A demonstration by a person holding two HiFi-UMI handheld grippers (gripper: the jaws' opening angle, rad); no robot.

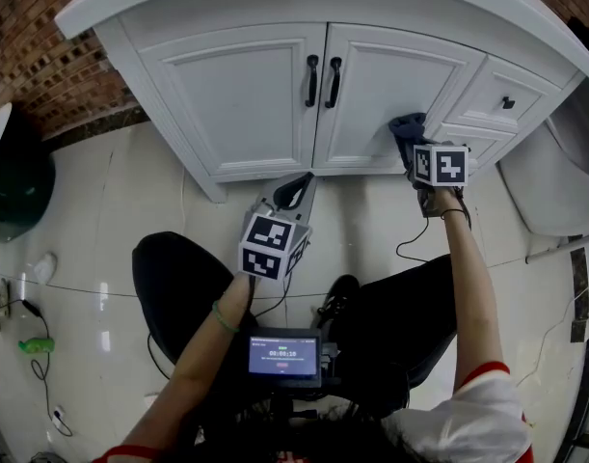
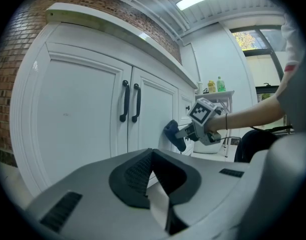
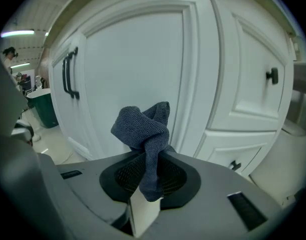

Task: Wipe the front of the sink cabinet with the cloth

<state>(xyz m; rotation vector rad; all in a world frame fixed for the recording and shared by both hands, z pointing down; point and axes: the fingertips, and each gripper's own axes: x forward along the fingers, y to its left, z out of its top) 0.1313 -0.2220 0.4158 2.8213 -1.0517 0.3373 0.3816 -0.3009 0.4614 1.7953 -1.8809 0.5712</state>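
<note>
A dark blue cloth [image 3: 142, 129] is clamped between the fingers [image 3: 123, 176] of the right gripper [image 3: 150, 176]; its bunched top is held up before the sink cabinet's white door [image 3: 127, 64]; black handles [image 3: 68, 79] are seen at left, a drawer knob [image 3: 273, 75] at right.

Left tongs [image 2: 151, 153] grey; marker cube [image 1: 272, 245] blk/wht.

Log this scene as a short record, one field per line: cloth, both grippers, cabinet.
cloth: blue-grey, bunched, at the right door's lower right corner
right gripper: jaws shut on cloth
left gripper: jaws together, empty, held back from the cabinet
cabinet: white, both doors shut, black handles
</note>
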